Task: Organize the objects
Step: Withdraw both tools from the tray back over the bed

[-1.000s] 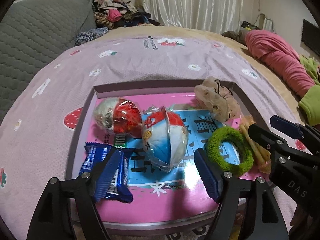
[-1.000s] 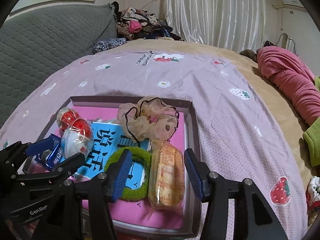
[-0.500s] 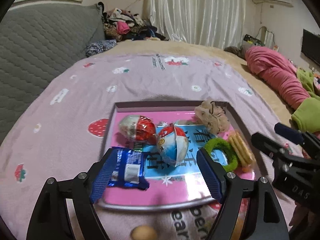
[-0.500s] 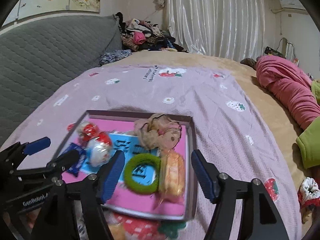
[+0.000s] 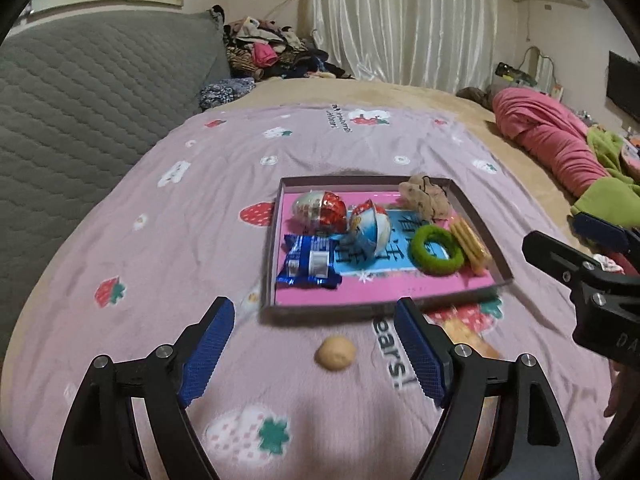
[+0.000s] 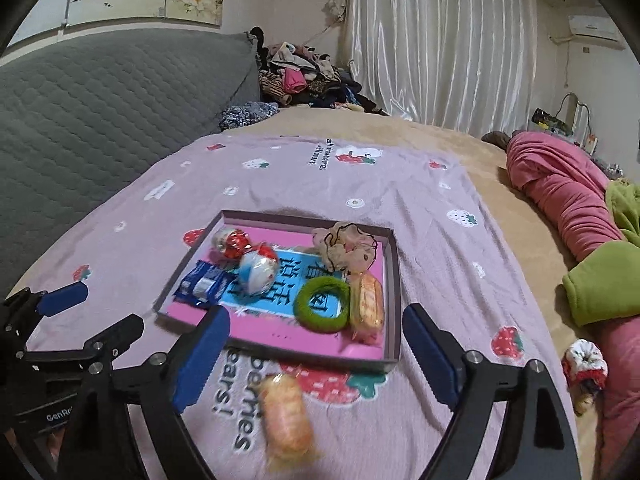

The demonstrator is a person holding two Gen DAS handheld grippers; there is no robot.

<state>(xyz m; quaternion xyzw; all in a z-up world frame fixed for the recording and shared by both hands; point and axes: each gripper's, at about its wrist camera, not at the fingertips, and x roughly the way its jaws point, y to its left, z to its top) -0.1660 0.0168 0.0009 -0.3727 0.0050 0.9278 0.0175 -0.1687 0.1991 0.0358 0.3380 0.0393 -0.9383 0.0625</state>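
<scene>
A shallow tray point(image 5: 362, 309) with a pink floor lies on the lilac bedspread. Inside it are two wrapped toy eggs point(image 5: 320, 210), a blue snack packet point(image 5: 309, 266), a green hair ring point(image 5: 437, 249), a beige scrunchie point(image 5: 426, 200) and a cracker pack point(image 5: 470, 242). In front of the tray a small round bun point(image 5: 335, 353) and a second cracker pack point(image 6: 286, 420) rest on the spread. My left gripper point(image 5: 314, 314) hangs open above the bun, holding nothing. My right gripper point(image 6: 317, 318) is opening over the loose cracker pack, with nothing between its pads.
A grey quilted headboard point(image 5: 80, 92) runs along the left. Piled clothes point(image 5: 266, 50) lie at the far end before a white curtain. A pink bundle point(image 5: 548, 140) and green cloth point(image 6: 600, 284) crowd the right side. A small red-white fabric item point(image 6: 585, 360) sits near the right edge.
Both grippers have pulled back and up from the tray, which now looks smaller. The bun and the loose cracker pack came into view. The right jaws have spread wider.
</scene>
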